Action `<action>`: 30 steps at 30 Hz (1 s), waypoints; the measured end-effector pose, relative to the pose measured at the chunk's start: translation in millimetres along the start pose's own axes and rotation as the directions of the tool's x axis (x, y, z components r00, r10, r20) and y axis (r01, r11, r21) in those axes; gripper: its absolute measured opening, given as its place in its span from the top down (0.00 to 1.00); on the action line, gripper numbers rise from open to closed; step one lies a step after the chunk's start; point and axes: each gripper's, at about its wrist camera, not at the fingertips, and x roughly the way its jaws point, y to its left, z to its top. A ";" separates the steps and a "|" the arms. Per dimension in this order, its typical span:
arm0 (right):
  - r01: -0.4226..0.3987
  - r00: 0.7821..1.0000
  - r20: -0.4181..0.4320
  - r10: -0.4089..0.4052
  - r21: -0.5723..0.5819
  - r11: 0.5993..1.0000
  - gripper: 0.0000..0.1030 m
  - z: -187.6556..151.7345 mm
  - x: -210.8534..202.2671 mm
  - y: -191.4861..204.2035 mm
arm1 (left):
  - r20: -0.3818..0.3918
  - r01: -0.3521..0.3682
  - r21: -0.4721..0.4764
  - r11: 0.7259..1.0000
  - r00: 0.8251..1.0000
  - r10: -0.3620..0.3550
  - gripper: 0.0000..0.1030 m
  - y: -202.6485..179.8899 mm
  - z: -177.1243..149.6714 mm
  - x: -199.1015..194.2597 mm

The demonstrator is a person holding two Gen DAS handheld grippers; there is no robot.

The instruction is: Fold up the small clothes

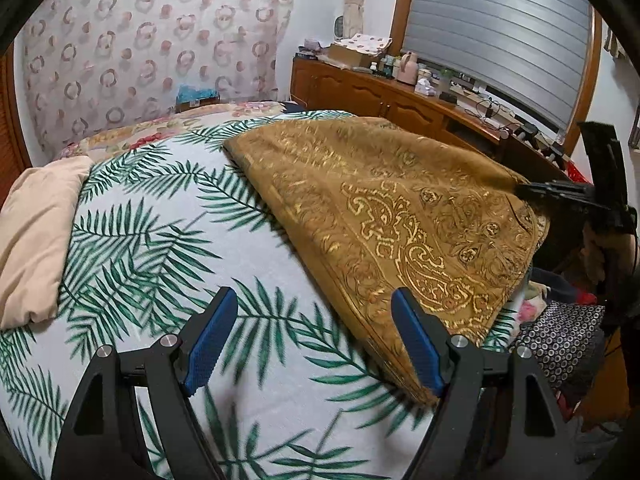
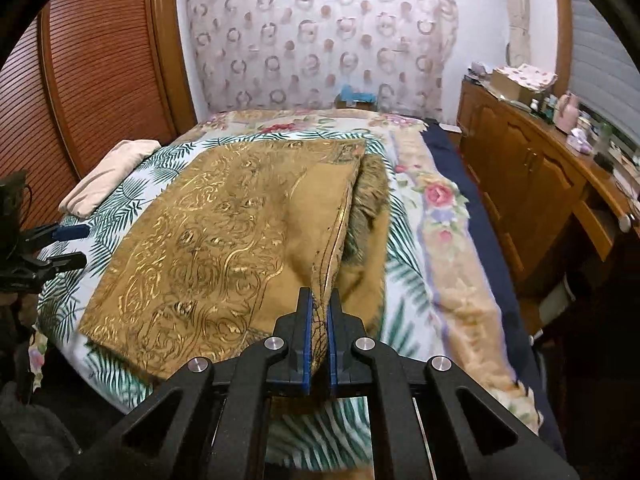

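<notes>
Gold cloth edge is pinched in right gripper; left gripper is held wide open, empty, over bed.

Soft, even indoor light with faint shadows. Gold threads on the brown cloth glint. Strong fisheye bending and black vignette at the corners; slight motion blur throughout.

The cloth is golden brown with shiny gold paisley scrollwork. The sheet beneath is white with green palm fronds. At its left edge lies a plain peach pillow. Both grippers carry blue pads on black frames.
</notes>
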 end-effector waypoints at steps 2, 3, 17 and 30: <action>-0.020 1.000 -0.017 0.021 0.048 0.999 0.95 -9.4 1.1 -5.3 | -0.009 0.009 -0.005 1.000 1.000 -0.009 0.23 -2.0 -0.7 2.6; -0.020 0.999 -0.029 0.022 0.049 0.999 0.95 -12.2 3.5 -5.3 | -0.014 0.010 -0.008 1.000 1.000 -0.011 0.23 -2.4 -1.2 4.8; 0.080 0.995 -0.062 -0.078 0.035 0.996 0.53 -11.8 21.0 6.6 | -0.092 0.061 -0.006 0.998 0.994 -0.061 0.53 -19.8 -24.1 25.5; 0.054 0.997 -0.066 -0.049 0.088 0.995 0.43 -17.1 33.8 -1.8 | -0.083 0.086 -0.002 0.996 0.993 -0.085 0.56 -35.1 -29.1 22.6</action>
